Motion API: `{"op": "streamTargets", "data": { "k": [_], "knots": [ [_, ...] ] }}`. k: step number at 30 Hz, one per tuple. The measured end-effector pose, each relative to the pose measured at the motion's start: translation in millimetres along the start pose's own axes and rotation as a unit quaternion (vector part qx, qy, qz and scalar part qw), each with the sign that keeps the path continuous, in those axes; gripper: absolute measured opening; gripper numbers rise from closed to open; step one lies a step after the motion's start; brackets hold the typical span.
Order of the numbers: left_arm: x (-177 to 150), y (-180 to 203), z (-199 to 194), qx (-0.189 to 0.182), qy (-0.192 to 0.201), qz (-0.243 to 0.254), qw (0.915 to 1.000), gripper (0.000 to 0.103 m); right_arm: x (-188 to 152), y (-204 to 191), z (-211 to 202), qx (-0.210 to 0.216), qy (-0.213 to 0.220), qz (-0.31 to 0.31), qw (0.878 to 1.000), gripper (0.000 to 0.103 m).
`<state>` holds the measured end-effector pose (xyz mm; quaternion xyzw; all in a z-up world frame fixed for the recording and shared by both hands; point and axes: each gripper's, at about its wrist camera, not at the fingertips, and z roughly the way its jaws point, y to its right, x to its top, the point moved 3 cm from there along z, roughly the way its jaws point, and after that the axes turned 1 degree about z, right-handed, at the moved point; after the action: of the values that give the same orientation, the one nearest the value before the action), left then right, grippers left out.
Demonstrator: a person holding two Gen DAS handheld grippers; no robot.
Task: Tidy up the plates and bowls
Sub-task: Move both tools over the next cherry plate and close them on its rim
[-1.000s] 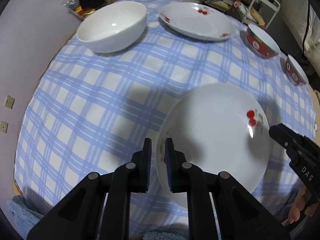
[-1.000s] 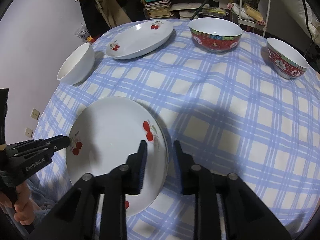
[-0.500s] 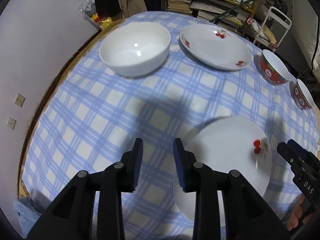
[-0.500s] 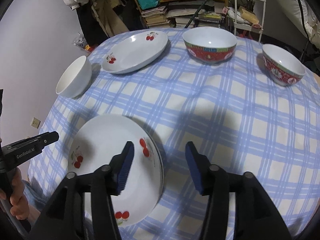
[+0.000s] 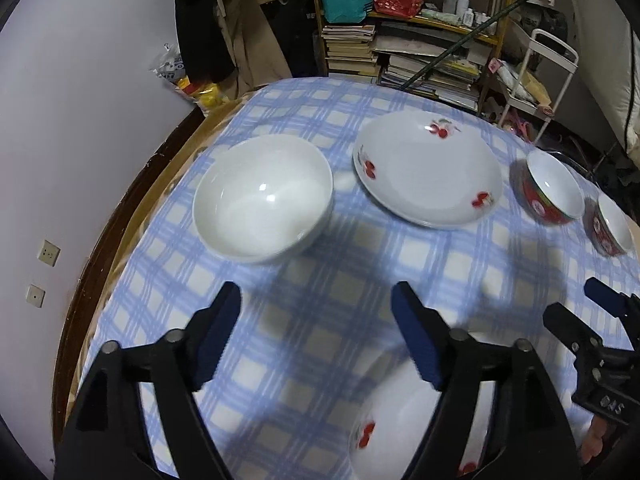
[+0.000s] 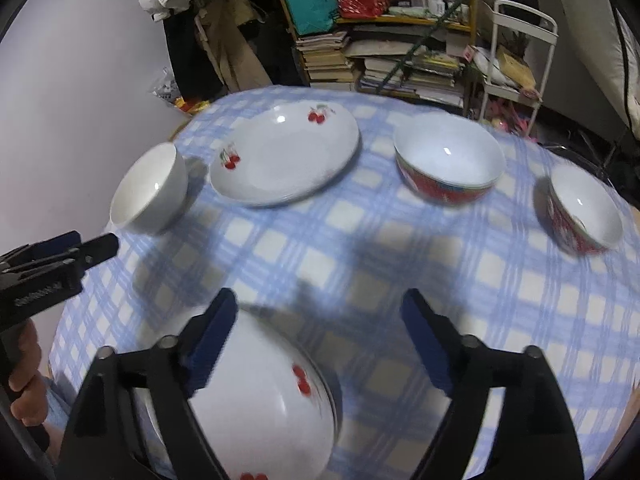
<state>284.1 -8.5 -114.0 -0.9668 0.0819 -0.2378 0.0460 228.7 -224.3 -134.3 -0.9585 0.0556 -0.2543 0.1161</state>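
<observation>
A white cherry plate (image 5: 400, 412) (image 6: 264, 400) lies on the checked tablecloth at the near edge, under both grippers. My left gripper (image 5: 316, 336) is open and empty above the cloth; it also shows in the right wrist view (image 6: 60, 256). My right gripper (image 6: 320, 340) is open and empty, and shows in the left wrist view (image 5: 588, 320). A second cherry plate (image 5: 428, 168) (image 6: 284, 156) lies at the far side. A white bowl (image 5: 264, 196) (image 6: 150, 188) stands left of it. Two red bowls (image 6: 448, 164) (image 6: 584, 208) stand to the right.
The round table's wooden edge (image 5: 132, 184) runs along the left by a lilac wall. Behind the table are a shelf with stacked books (image 6: 400, 64), hanging clothes (image 5: 224, 32) and a white trolley (image 6: 520, 52).
Both grippers have opened wide, let go of the near cherry plate, and pulled back and up from it. The plate now lies on the cloth.
</observation>
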Motion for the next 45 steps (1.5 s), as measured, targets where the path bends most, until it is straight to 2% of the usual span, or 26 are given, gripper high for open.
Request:
{"op": "streamTargets", "data": {
  "k": [6,14,19,21,23,27,31,35,39,42,45],
  "knots": [
    [35.2,-3.0,16.2,-0.013,-0.008,-0.023,0.9996,0.084,48.7,-2.0,14.4,-0.005,0.004,-0.017,1.000,0.097],
    [93.4,-1.8,35.6,-0.040,-0.011,0.002,0.9991,0.084,115.0,-0.4,33.1,-0.031,0.010,-0.038,0.999,0.097],
    [129.6,-9.4,60.8,-0.076,-0.037,-0.012,0.9964,0.084,136.1,1.5,55.2,-0.029,-0.014,-0.046,0.998,0.096],
    [142.9,-7.5,69.5,-0.079,-0.040,-0.008,0.9960,0.084,141.0,1.0,65.2,-0.024,-0.025,-0.047,0.998,0.088],
    [151.9,-4.6,79.1,-0.087,-0.050,-0.005,0.9950,0.084,144.0,2.0,74.2,-0.028,-0.035,-0.046,0.998,0.087],
    [161.8,3.0,98.5,-0.112,-0.074,-0.011,0.9909,0.084,145.3,5.6,90.5,-0.031,-0.058,-0.034,0.997,0.075],
    [162.6,9.7,117.5,-0.099,-0.093,0.006,0.9907,0.084,144.9,9.7,101.4,-0.039,-0.069,-0.028,0.996,0.073],
    [159.2,7.9,132.8,-0.106,-0.109,-0.009,0.9883,0.084,146.3,14.3,108.4,-0.037,-0.076,-0.021,0.996,0.069],
    [154.6,9.0,147.7,-0.061,-0.114,-0.002,0.9916,0.084,149.0,20.0,115.5,-0.049,-0.084,-0.012,0.995,0.059],
    [151.5,9.4,155.5,-0.054,-0.120,-0.003,0.9913,0.084,150.4,21.4,121.2,-0.048,-0.093,-0.009,0.994,0.050],
    [150.1,12.8,159.5,-0.052,-0.118,0.008,0.9916,0.084,150.4,22.7,127.0,-0.044,-0.101,-0.005,0.994,0.047]
  ]
}}
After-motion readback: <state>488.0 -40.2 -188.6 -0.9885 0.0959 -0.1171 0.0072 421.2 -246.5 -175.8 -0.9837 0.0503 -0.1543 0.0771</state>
